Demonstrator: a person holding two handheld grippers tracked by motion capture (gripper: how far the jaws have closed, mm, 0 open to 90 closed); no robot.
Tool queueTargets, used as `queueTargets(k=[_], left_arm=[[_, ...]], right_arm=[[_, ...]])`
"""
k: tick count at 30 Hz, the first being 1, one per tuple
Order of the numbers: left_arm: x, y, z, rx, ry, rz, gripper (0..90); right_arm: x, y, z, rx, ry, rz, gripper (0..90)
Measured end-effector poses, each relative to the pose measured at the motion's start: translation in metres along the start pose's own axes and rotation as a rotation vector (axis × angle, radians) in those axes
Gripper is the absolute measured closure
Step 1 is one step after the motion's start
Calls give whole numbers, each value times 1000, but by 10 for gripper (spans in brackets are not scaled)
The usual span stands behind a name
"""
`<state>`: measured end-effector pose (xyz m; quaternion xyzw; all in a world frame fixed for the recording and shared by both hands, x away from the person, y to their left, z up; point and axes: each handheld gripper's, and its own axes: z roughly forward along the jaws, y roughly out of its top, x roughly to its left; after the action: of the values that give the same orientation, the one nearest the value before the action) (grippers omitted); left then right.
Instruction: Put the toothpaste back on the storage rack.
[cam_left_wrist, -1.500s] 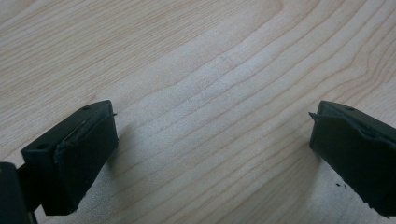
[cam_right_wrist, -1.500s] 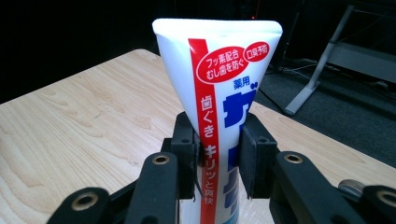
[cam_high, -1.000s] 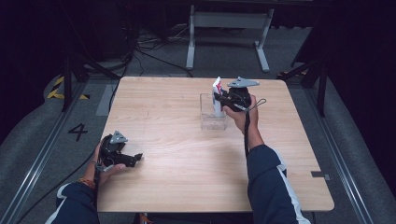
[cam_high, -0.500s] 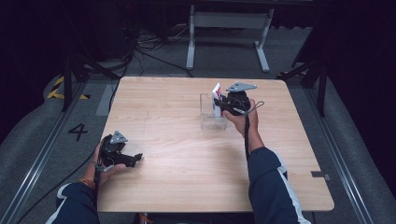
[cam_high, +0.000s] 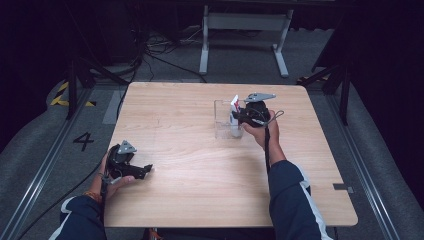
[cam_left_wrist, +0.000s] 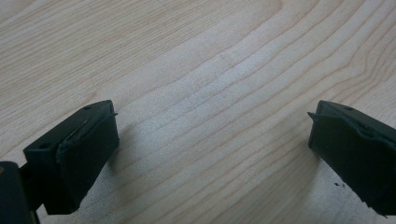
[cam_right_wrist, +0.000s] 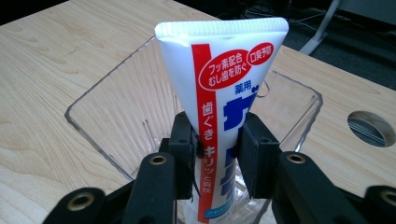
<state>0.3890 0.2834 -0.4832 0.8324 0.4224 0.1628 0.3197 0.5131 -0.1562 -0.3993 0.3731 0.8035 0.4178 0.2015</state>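
right hand-held gripper: I clamp toothpaste tube upright in clear box
left hand-held gripper: released, over table

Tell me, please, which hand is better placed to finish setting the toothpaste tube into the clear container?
The right. Its tool is shut on the toothpaste tube, held upright inside the clear container. The left tool sits open near the table's near-left edge, well away from the container.

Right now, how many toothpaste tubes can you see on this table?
1. The toothpaste tube stands upright in the clear box, clamped by the right tongs. None elsewhere on the table.
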Motion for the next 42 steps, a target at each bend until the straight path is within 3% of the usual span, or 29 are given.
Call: queueTargets(k=[3,7,12,19,23,34,38,42], left_arm=[[-1,0,0,1,-3,-8,21],[-1,0,0,-2,0,-10,21],[-1,-1,0,-1,3,-9,21],[-1,-1,0,-1,3,-9,21],[-1,-1,0,-1,3,-9,21],[-1,-1,-1,1,5,-4,21],[-1,-1,-1,1,5,-4,21],[-1,-1,-1,2,5,-4,21]], right_arm=[[-1,-2,-2,-2,3,-1,694],[-5,-4,-4,-5,12,33,693],[-2,-5,-6,5,2,12,688],[-1,-7,-6,-11,10,31,657],[1,-7,-8,-13,-1,16,643],[7,-6,-17,-22,-7,13,530],[8,-6,-23,-12,-23,-9,506],[7,-8,-31,-16,-44,-2,448]])
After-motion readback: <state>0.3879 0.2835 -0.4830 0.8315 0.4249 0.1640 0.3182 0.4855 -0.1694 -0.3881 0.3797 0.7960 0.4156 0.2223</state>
